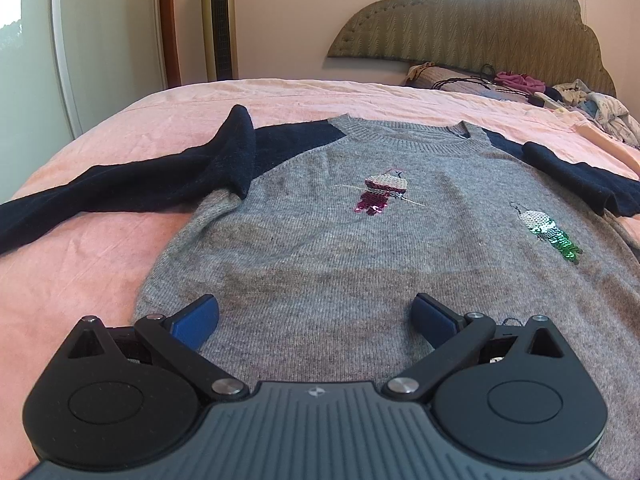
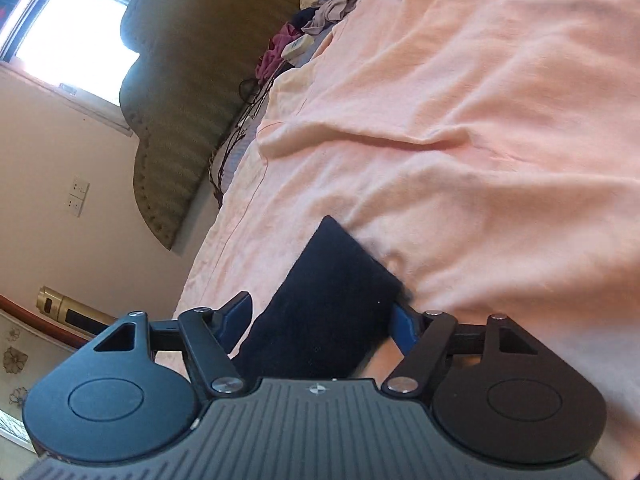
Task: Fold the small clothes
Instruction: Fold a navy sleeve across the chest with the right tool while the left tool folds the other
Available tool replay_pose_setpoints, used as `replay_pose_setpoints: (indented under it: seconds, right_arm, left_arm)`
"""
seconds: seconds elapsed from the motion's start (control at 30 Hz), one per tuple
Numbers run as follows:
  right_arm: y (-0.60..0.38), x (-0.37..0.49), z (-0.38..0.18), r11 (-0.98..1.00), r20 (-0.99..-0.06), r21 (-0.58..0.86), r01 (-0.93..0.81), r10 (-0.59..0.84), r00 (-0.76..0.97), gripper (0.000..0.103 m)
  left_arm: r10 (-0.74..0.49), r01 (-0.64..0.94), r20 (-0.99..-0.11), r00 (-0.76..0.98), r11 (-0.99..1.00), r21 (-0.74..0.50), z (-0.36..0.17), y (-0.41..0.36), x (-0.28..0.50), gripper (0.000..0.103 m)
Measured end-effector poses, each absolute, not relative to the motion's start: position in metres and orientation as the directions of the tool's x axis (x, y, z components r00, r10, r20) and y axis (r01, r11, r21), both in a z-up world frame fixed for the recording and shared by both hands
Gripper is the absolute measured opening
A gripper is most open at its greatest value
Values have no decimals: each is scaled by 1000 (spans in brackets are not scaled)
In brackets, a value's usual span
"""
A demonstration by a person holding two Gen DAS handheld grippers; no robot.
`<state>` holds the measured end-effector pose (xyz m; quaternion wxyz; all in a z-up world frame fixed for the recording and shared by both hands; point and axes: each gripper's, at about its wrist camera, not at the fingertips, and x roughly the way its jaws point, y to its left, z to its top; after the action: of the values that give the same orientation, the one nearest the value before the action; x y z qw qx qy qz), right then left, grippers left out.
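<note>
A grey knit sweater (image 1: 360,248) with navy sleeves and two sequin motifs lies face up on the pink bed sheet (image 1: 80,280). Its left sleeve (image 1: 120,192) stretches out to the left with a bump near the shoulder. The other sleeve (image 1: 580,184) is bent at the right. My left gripper (image 1: 314,312) hovers open over the sweater's lower body with nothing between its fingers. In the right wrist view, which is rolled sideways, a navy sleeve end (image 2: 328,300) lies between the parted fingers of my right gripper (image 2: 322,316). The right fingertip (image 2: 404,324) touches its edge and the left one stands just clear.
A padded headboard (image 1: 480,20) stands at the far end, with a pile of loose clothes and cords (image 1: 592,104) in front of it. A tower fan (image 1: 218,20) stands beyond the bed's far left side. Wrinkled pink sheet (image 2: 480,120) spreads past the sleeve.
</note>
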<state>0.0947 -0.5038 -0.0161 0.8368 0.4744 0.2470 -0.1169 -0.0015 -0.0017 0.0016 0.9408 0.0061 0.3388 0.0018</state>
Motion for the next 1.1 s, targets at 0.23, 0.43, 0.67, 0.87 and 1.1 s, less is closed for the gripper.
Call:
replay_pose_setpoints:
  seconds: [0.23,0.43,0.67,0.87,1.1]
  right_arm:
    - [-469,108,18,622,-493,695,362,45,869,14]
    - [-331,131,76,687,-341,726,-21,386,857,14]
    - [-182,170,46,624,-382,771,-127,613,692,19]
    - [-200,125,20,614,-395,787,-65,582,711,71]
    - [-255,62,-4,757,-458,649,-68,461,760,69]
  left_arm:
    - [-2,2,-635,772,1000,0,2,0,-2,103]
    - [-10,4,-633,774,1000,-11,2,1,-2,103]
    - [-13,5,-633,774,1000,-14,2,1,-2,103]
    - [-26,14,-640,768,1000,-24,4,4,-3,103]
    - [-450,4,-595,666,800,-600,26,36,46,103]
